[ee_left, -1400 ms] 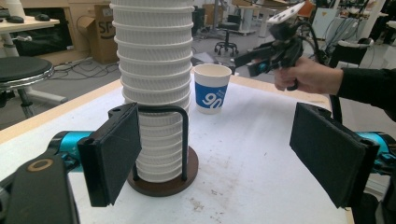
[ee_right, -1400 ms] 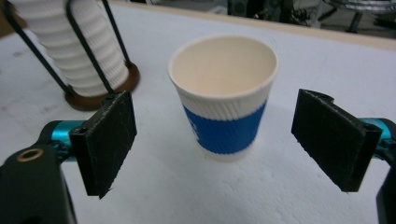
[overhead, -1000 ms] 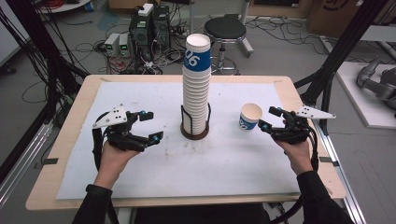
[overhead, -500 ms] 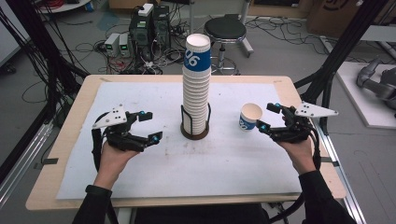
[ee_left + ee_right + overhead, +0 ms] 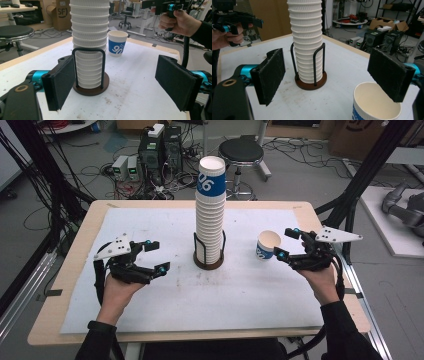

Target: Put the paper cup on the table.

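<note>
Right gripper [image 5: 287, 245], jaws spread, sits just beside the loose cup [image 5: 267, 245], right of the stack [image 5: 209, 215]. To grasp well, centre the cup between the jaws and close gently, lest the paper wall crumple. Left gripper [image 5: 156, 256] waits spread too.

High view: above near edge of table [image 5: 150, 225], facing forward and down, whole top in frame. Left gripper view: low, close over tabletop, facing cup stack [image 5: 90, 42] from left. Right gripper view: low, close, facing same cup stack [image 5: 307, 42] from right. Shared by all three: cup stack [image 5: 210, 215], single cup [image 5: 268, 245].
</note>
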Motion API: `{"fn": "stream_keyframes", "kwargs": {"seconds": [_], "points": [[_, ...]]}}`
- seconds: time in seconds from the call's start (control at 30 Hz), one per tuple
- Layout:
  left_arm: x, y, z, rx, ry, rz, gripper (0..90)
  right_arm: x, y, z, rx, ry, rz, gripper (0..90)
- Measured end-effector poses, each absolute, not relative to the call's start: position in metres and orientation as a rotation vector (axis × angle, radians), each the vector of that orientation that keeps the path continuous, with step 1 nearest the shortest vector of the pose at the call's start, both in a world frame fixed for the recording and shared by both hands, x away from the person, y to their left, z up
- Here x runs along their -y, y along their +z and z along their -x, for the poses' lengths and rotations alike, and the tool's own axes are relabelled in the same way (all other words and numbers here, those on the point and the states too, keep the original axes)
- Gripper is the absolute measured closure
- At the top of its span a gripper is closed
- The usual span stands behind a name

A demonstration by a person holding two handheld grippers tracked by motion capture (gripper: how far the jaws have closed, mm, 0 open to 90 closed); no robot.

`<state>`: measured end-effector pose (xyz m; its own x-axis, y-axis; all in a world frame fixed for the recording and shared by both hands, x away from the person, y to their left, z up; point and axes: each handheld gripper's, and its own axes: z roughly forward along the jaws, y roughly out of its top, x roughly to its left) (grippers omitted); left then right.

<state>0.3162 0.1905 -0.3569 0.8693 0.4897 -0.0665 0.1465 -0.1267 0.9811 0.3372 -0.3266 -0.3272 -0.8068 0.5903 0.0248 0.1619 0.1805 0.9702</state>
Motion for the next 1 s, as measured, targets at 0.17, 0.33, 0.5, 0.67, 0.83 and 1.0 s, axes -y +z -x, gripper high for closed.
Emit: {"fn": "stream_keyframes", "kwargs": {"seconds": [0.17, 0.33, 0.5, 0.67, 0.83, 1.0], "points": [[-0.190, -0.356, -0.316, -0.491, 0.318, -1.694, 16.7, 0.326, -0.328, -0.337, -2.112, 1.657, -0.719, 15.0], [-0.188, -0.355, -0.316, -0.488, 0.318, -1.691, 16.7, 0.328, -0.327, -0.336, -2.108, 1.656, -0.715, 15.0], [-0.185, -0.353, -0.317, -0.480, 0.318, -1.694, 16.7, 0.332, -0.327, -0.333, -2.097, 1.650, -0.719, 15.0], [-0.183, -0.353, -0.318, -0.475, 0.315, -1.695, 16.6, 0.334, -0.327, -0.330, -2.094, 1.649, -0.720, 15.0], [-0.183, -0.352, -0.318, -0.474, 0.317, -1.690, 16.6, 0.333, -0.326, -0.328, -2.097, 1.647, -0.720, 15.1], [-0.183, -0.352, -0.318, -0.474, 0.316, -1.690, 16.6, 0.333, -0.327, -0.327, -2.100, 1.647, -0.720, 15.1]]}}
